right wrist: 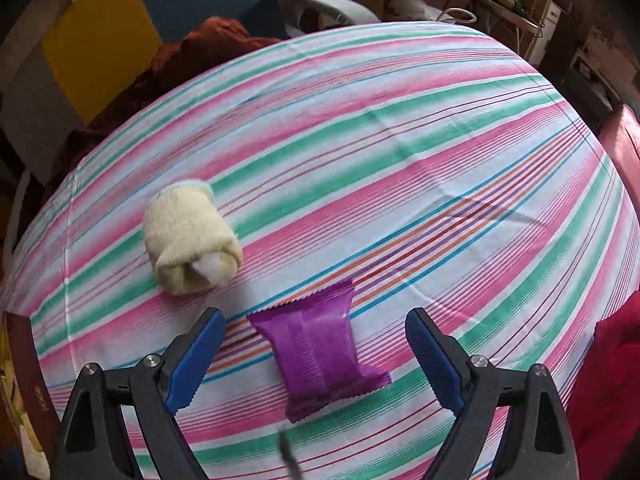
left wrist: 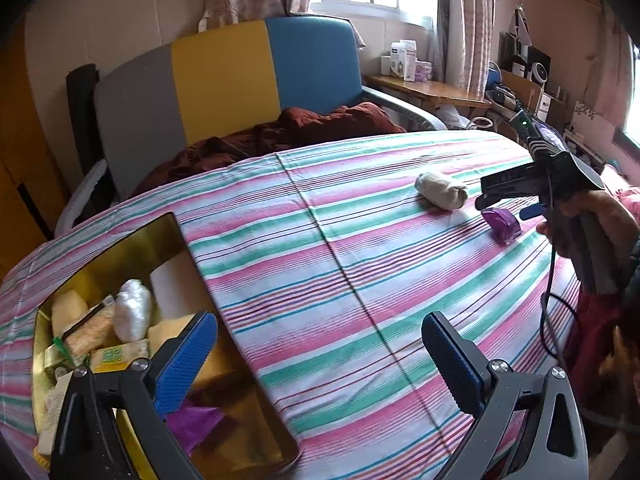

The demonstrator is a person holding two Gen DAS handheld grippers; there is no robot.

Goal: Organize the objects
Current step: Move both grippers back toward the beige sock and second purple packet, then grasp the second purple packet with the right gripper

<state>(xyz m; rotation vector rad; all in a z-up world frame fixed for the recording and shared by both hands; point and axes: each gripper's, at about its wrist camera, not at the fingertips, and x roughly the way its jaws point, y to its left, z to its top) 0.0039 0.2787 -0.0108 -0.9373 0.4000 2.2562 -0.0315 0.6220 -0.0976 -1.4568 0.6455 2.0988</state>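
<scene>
On a striped sheet [right wrist: 400,152], the right gripper [right wrist: 316,356] hangs w/ jaws wide apart over a purple packet [right wrist: 320,354], which lies flat btwn the blue pads, untouched; a rolled cream sock [right wrist: 190,242] sits just beside it, to the left. At the sheet's near-left corner the left gripper [left wrist: 320,360], jaws likewise spread & empty, hovers by a gold tin [left wrist: 132,240] already holding packets, a white bundle & another purple wrapper [left wrist: 192,424].
</scene>
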